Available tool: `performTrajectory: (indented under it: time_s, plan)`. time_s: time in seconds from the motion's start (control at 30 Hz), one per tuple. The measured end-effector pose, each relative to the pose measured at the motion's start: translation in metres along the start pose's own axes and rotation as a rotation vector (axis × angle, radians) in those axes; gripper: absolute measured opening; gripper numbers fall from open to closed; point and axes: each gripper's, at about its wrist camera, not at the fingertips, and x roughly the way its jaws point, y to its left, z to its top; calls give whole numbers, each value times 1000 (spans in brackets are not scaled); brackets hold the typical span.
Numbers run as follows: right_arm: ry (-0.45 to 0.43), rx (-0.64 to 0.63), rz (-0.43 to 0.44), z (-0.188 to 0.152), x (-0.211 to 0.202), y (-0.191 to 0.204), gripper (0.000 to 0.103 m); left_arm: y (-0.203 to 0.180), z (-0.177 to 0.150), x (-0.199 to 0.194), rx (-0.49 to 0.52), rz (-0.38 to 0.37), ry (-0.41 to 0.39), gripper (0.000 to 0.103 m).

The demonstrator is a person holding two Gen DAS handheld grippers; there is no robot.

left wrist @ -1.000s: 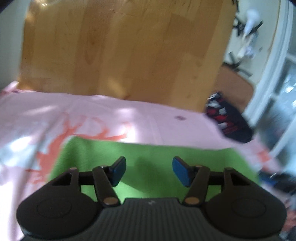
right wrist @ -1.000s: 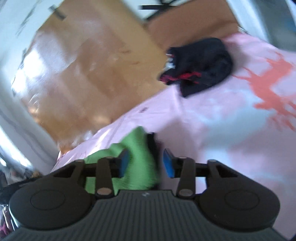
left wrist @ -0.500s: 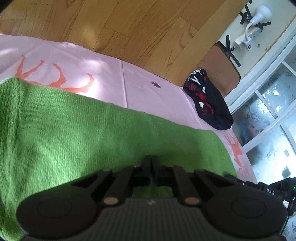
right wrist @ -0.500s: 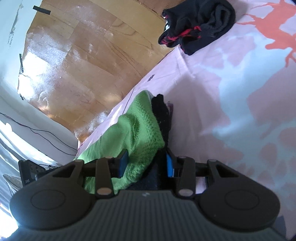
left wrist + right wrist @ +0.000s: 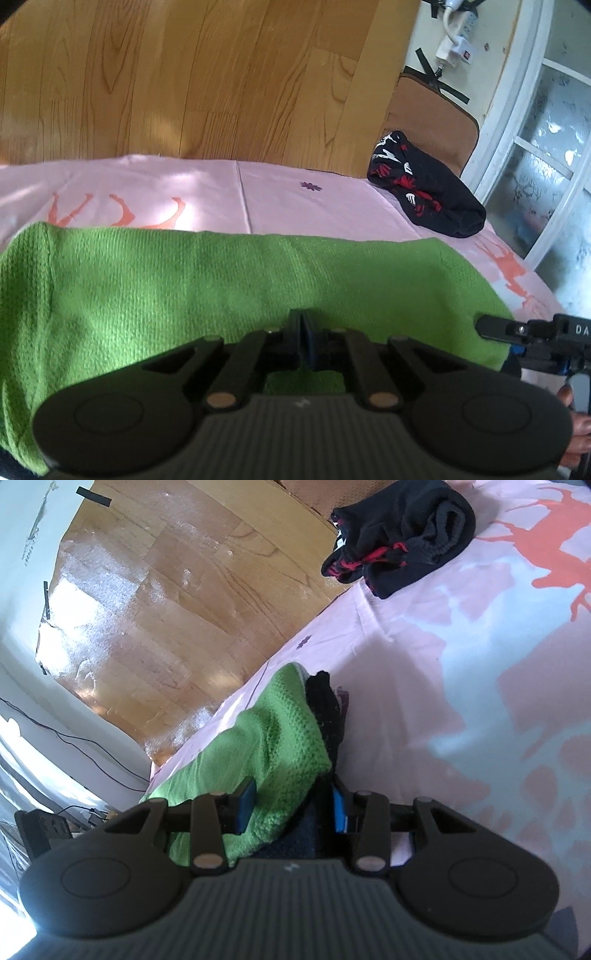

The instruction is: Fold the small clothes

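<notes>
The sheet (image 5: 314,199), pink with coral prints, fills the lower half of both views, wood floor (image 5: 184,74) past its far edge. On it, the green cloth (image 5: 221,280) runs from 9 to 3 o'clock across the left view, and it looks lifted off the sheet along my near edge. A dark layer (image 5: 325,709) hangs with it on the right end, can't tell if it's lining or a second item. A folded black bundle (image 5: 424,195) sits at 2 o'clock, well apart.

My left gripper (image 5: 303,336) is pinched tight on the cloth's near edge, pads (image 5: 295,332) together. My right gripper (image 5: 291,805) is narrowed around the bunched end, green and dark both between its pads (image 5: 245,803).

If I'm carrying this edge over for the fold, I'd keep both ends level and the cloth lightly taut, so the edge lands square. I'd also watch that the dark layer doesn't slip out on the right.
</notes>
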Motion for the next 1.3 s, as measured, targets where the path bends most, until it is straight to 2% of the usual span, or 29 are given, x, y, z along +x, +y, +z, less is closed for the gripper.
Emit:
performTrajectory:
  time_s: [0.8,0.97,1.0,1.07,1.1,1.13,1.17,1.23,1.3]
  plan:
    - [-52,-61,-5,-8,-1,3,45,-1,-8,-3,-8,-10,-39,6]
    - [-55,-67,-4,-8,-1,3,45,-5,-8,-3,-3,-22,-45,11]
    - [-55,-67,-4,-8,-1,3,45,-5,-9,-3,1,-33,-46,19]
    - [-56,-67,-5,-9,-1,4,45,-10,-9,-4,18,-68,-51,42]
    - [-56,-67,-4,-9,-1,4,45,-14,-10,-6,38,-88,-56,66]
    - [-56,-68,-4,-9,-1,4,46,-19,-12,-7,63,-84,-63,95]
    - [-56,-70,-4,-9,-1,3,46,-25,-15,-7,95,-56,-70,103]
    - [-56,-72,-4,-9,-1,4,46,-37,-20,-5,158,8,-68,103]
    - [-56,-75,-4,-8,-1,3,46,-40,-21,-4,176,23,-68,103]
